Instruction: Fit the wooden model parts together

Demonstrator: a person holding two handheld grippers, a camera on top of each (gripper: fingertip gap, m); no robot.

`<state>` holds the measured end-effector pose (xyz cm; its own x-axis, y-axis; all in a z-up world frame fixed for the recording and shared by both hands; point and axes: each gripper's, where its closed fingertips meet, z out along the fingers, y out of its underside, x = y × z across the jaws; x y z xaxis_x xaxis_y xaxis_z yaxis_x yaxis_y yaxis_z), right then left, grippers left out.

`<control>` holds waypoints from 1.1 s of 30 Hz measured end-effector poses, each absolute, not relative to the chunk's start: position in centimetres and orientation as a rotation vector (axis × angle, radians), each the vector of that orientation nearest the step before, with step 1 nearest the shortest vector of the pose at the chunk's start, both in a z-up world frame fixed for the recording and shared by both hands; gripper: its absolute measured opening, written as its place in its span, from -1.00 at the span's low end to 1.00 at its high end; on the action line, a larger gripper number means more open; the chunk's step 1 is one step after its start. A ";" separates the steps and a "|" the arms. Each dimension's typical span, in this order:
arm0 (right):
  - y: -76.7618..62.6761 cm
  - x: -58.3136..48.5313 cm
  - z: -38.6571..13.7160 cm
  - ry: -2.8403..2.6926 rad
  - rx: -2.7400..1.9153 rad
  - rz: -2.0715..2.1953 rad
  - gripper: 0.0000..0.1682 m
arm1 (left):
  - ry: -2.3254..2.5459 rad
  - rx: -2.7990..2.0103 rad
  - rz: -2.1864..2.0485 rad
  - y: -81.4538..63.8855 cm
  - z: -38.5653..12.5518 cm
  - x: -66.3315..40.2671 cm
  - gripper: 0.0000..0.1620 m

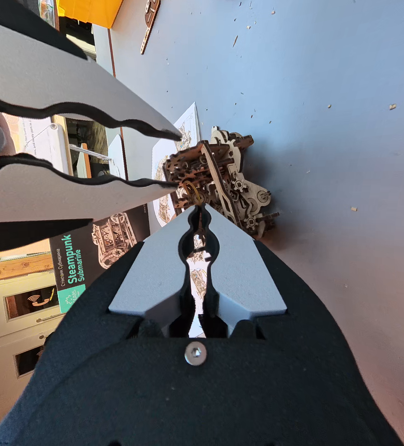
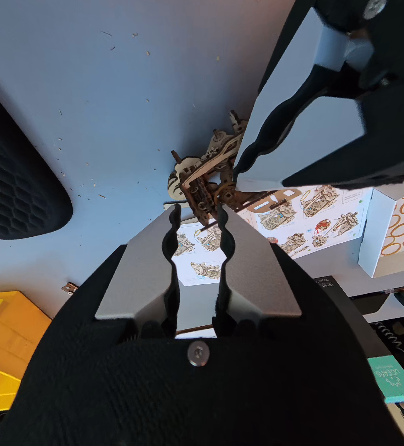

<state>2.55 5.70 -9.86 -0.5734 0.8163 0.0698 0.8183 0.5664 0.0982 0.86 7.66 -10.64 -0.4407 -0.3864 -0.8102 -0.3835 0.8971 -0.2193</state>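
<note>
The partly built wooden model [image 1: 220, 173] lies on the blue-grey table [image 1: 316, 120]; it also shows in the right wrist view [image 2: 196, 178]. My left gripper [image 1: 202, 206] is shut at the model's near side, pinching a yellow rubber band [image 1: 193, 190] that loops onto the model's gears. The left gripper also shows from the upper right in the right wrist view [image 2: 234, 178]. My right gripper [image 2: 198, 208] is open, its fingertips on either side of the model's dark end, and holds nothing. It enters the left wrist view from the left [image 1: 179, 161].
An instruction sheet [image 2: 304, 229] lies under and beside the model. A white box of rubber bands [image 2: 403, 229], a dark kit box [image 1: 99, 241], a yellow bin [image 2: 3, 337], a black honeycomb pad [image 2: 15, 181] and a wooden part strip [image 1: 150, 21] lie around. Wood chips litter the table. Both grippers' tips are close together, under 4 cm apart.
</note>
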 end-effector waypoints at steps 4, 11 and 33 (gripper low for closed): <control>6.1 2.7 -10.0 -2.754 -1.453 -0.209 -0.66 | 2.068 -0.553 -0.002 7.5 -10.5 0.8 -1.00; 6.1 2.0 -9.1 -2.644 -1.465 -0.155 -0.69 | 2.067 -0.533 0.022 7.4 -10.7 1.3 -1.00; 5.7 2.1 -10.3 -2.745 -1.485 -0.122 -0.71 | 2.088 -0.451 0.111 7.5 -10.8 1.5 -1.00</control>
<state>2.11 5.67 -10.33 -0.5477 0.8350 0.0535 0.8364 0.5448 0.0597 1.52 7.53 -10.82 -0.4697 -0.2727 -0.8397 -0.3603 0.9275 -0.0996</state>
